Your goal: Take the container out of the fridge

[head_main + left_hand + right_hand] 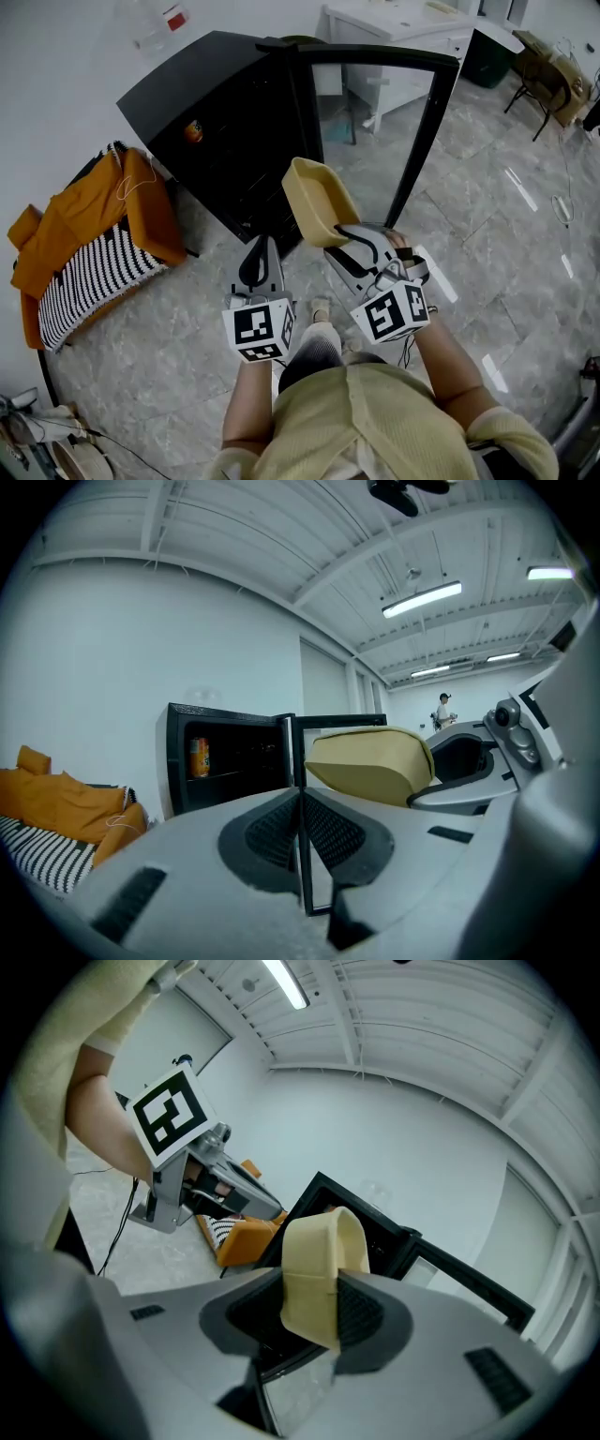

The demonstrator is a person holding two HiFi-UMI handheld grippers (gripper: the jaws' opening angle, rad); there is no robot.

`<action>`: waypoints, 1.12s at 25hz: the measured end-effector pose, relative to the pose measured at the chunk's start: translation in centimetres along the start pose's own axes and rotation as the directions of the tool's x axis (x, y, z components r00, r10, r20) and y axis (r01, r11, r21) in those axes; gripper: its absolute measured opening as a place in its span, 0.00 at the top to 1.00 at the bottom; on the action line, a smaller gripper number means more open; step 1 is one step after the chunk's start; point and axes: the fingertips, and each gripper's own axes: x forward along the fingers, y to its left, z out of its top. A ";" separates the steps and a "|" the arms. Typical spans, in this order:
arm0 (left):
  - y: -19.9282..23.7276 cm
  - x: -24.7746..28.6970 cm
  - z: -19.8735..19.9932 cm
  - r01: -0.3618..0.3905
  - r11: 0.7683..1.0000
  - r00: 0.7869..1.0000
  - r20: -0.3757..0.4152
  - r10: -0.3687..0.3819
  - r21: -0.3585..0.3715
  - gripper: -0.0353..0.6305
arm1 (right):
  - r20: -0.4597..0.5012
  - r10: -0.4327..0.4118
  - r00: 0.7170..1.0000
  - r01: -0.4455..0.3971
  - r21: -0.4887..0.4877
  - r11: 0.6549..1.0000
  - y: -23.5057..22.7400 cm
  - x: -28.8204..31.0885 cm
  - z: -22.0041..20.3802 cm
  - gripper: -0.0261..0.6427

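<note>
A tan open container (317, 199) is held in the air in front of the black mini fridge (225, 122), outside its cabinet. My right gripper (352, 234) is shut on the container's wall (319, 1269), which fills the gap between the pads. The fridge's glass door (441, 94) stands open to the right. My left gripper (262, 246) hangs beside the right one, shut with nothing in it; its pads meet in the left gripper view (300, 803). The container (370, 761) shows just right of them. An orange can (198, 757) stands on a shelf inside the fridge.
An orange seat with a striped blanket (94, 234) stands left of the fridge. A white table (394, 28) is behind the door, and chairs (544, 75) stand at the far right. A person (443, 708) stands far off. Grey tiled floor (506, 244) lies underfoot.
</note>
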 end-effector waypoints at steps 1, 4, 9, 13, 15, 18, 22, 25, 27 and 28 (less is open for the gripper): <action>-0.1 -0.1 0.1 -0.002 1.000 1.000 -0.001 0.002 0.000 0.91 | 0.001 0.002 1.000 -0.002 -0.002 1.000 0.1 -0.2 0.0 0.71; -0.3 -0.5 0.3 -0.003 1.000 1.000 0.000 0.003 0.003 0.91 | 0.000 0.009 1.000 -0.009 -0.002 1.000 0.2 -0.7 0.2 0.71; -0.3 -0.4 0.3 0.008 1.000 1.000 -0.006 -0.007 0.010 0.91 | 0.003 0.000 1.000 0.000 0.017 1.000 0.0 -0.6 0.2 0.72; -0.2 -0.3 0.4 0.013 1.000 1.000 -0.007 -0.012 0.012 0.91 | -0.010 -0.004 1.000 0.005 0.026 1.000 -0.1 -0.3 0.1 0.72; 0.1 -0.3 0.4 0.013 1.000 1.000 -0.006 -0.013 0.011 0.91 | -0.012 -0.001 1.000 0.001 0.023 1.000 0.0 0.0 0.1 0.73; 0.6 -0.4 0.2 0.013 1.000 1.000 -0.005 -0.013 0.011 0.91 | -0.014 0.000 1.000 0.001 0.020 1.000 0.3 0.5 0.1 0.74; 1.2 -0.8 0.2 0.009 1.000 1.000 -0.005 -0.009 0.004 0.91 | -0.017 0.005 1.000 -0.004 0.024 1.000 0.5 0.6 0.7 0.75; 1.3 -1.0 0.1 0.013 1.000 1.000 -0.001 -0.013 0.003 0.91 | -0.009 -0.008 1.000 0.008 0.016 1.000 0.5 0.8 0.8 0.75; 1.5 -1.1 0.0 0.015 1.000 1.000 -0.001 -0.015 0.001 0.91 | -0.003 -0.016 1.000 0.017 0.017 1.000 0.5 0.9 0.9 0.77; 1.5 -1.2 -0.1 0.015 1.000 1.000 -0.002 -0.015 -0.001 0.91 | -0.002 -0.020 1.000 0.020 0.018 1.000 0.5 0.9 0.9 0.79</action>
